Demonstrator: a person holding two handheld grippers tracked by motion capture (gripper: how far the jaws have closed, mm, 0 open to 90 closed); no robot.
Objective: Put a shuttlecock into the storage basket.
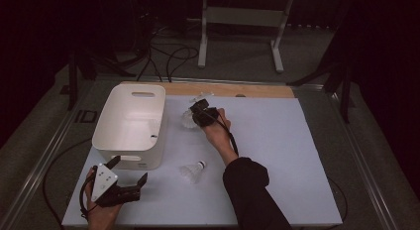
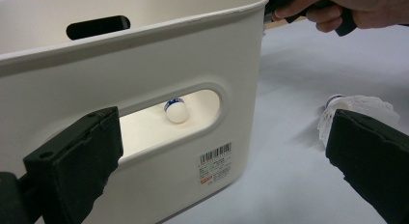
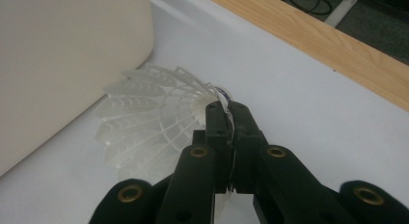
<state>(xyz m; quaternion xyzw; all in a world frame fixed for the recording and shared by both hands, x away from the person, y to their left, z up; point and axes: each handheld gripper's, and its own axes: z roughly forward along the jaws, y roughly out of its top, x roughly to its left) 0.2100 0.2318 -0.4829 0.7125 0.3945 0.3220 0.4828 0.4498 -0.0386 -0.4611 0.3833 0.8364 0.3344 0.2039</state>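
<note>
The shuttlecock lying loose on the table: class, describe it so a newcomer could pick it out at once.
Start at the white bin on the left of the pale mat. In front of its near right corner lies a white shuttlecock on its side. Unlike the shuttlecock in the right gripper, shut on it beside the bin, nothing touches this one.

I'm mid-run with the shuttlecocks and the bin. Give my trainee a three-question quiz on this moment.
1. True or false: the right gripper is shut on a shuttlecock.
2. Where does the loose shuttlecock lie? A) inside the white bin B) on the white sheet in front of the bin C) on the wooden strip
3. How do the jaws of the left gripper stand, and what do they hold?

Key
1. True; its jaws pinch the shuttlecock beside the bin's wall.
2. B.
3. Open, holding nothing.
</note>
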